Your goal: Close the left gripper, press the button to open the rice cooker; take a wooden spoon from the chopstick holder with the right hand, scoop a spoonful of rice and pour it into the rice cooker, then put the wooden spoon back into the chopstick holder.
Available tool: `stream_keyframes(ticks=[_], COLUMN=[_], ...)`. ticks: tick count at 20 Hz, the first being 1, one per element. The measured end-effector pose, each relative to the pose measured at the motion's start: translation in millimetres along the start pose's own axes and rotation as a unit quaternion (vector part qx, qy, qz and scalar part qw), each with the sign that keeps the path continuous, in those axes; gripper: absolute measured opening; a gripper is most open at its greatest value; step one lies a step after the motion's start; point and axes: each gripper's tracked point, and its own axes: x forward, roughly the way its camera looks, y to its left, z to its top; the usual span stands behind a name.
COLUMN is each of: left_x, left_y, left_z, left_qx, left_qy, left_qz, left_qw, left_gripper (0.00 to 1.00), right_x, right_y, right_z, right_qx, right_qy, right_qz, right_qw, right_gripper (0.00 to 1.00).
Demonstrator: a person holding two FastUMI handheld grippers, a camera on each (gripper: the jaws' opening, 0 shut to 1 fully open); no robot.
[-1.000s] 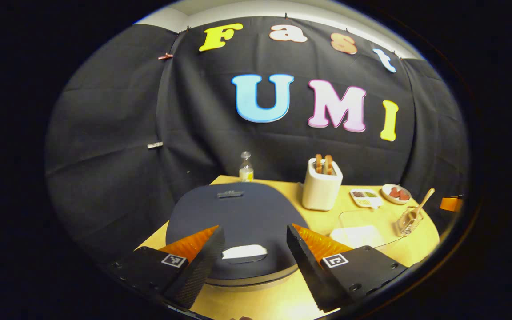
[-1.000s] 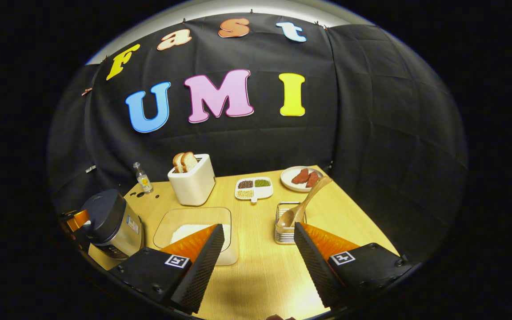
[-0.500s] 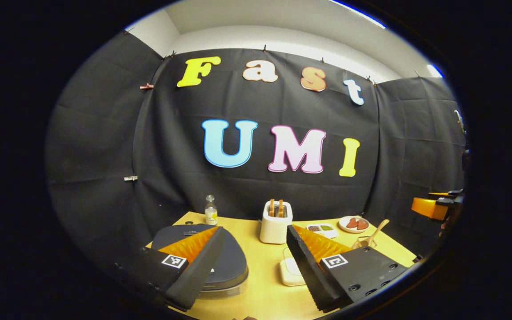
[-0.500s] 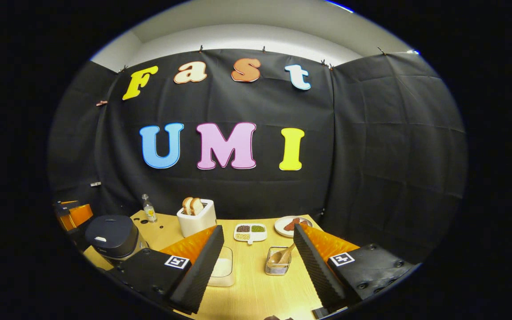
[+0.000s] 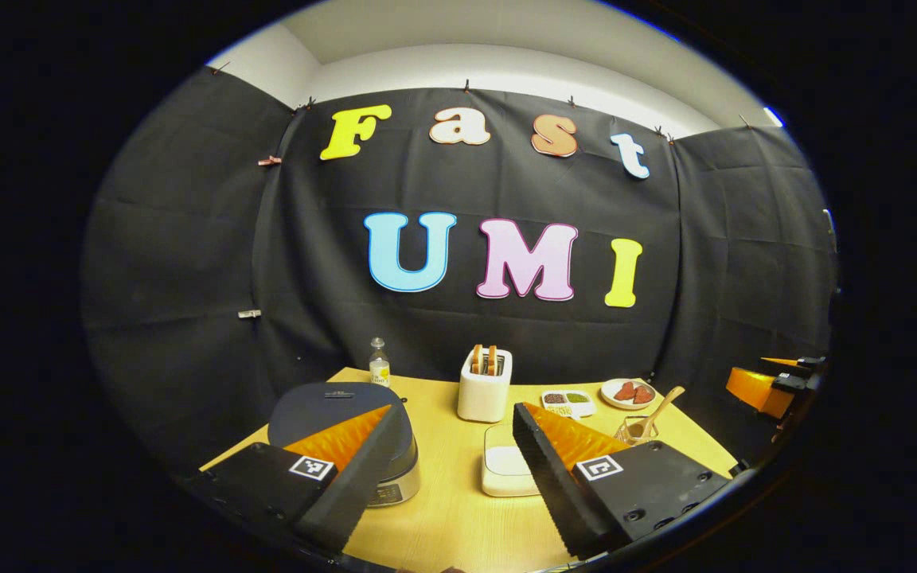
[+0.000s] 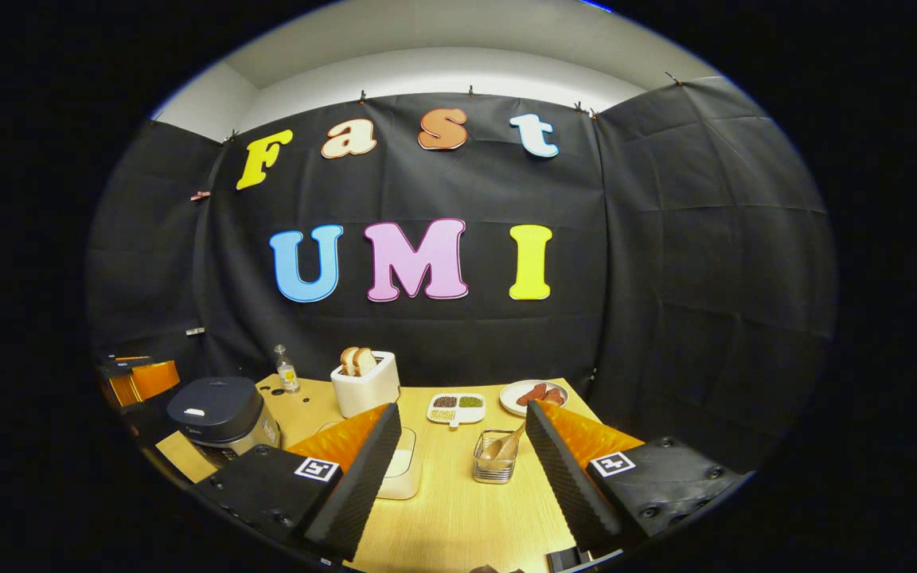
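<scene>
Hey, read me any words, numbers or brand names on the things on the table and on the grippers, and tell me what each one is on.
No text here can be read.
Bottle: it has a label, too small to read.
Rice cooker: a small badge on the lid and a front panel, both too small to read.
Left hand-held gripper: square marker on a finger, a pattern and not words.
</scene>
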Motion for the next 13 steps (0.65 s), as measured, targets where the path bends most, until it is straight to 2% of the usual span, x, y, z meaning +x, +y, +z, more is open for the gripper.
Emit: stream_keyframes(ticks=[4,13], left_x=[-12,-19], left_y=[-9,15], left_z=[6,-5], left_qx=[-0.020,-0.019], left_qy=[-0.011,-0.001], left_qz=[0.012,0.003], left_qw=[1.000,1.000], left_gripper=[0.95,0.95], right_x=[-6,-23], right_y=[-7,2], right_z=[9,-13], right_qx=[0.012,0.018], right_qy=[-0.019,0.000], right_qz=[0.009,-0.035], right_qw=[1.000,0.999], right_gripper=[0.99,0.99])
